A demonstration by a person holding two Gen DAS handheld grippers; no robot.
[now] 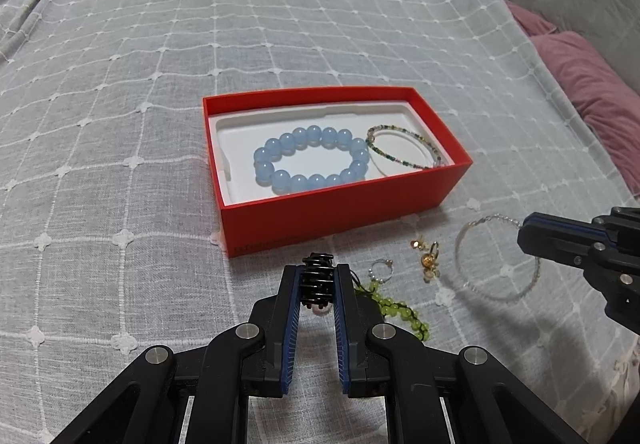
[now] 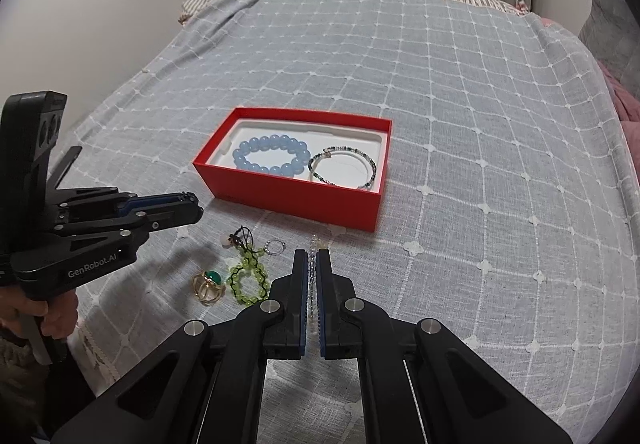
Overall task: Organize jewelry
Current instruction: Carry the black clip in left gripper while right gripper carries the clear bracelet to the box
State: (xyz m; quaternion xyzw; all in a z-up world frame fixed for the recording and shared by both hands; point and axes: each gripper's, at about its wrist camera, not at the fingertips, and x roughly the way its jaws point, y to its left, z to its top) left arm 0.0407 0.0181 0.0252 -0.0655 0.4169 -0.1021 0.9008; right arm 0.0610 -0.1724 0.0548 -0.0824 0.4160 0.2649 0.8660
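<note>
At 12 o'clock from both our tools, the red box [image 1: 336, 179] sits on the grey checked bedspread [image 1: 120, 123]. Inside it, the blue bead bracelet [image 1: 312, 159] lies at 9 o'clock and the thin green-beaded bracelet [image 1: 404, 151] at 3 o'clock, touching. Our left gripper [image 1: 317, 284] pinches a black coiled hair clip [image 1: 317, 278] between its pads, just short of the box wall. Our right gripper [image 2: 312, 272] is pressed together on a clear bead bracelet [image 2: 311, 276]. At its 10 o'clock lie the green bead charm [image 2: 246, 276], a gold ring with green stone [image 2: 209, 284] and a small silver ring [image 2: 274, 246].
</note>
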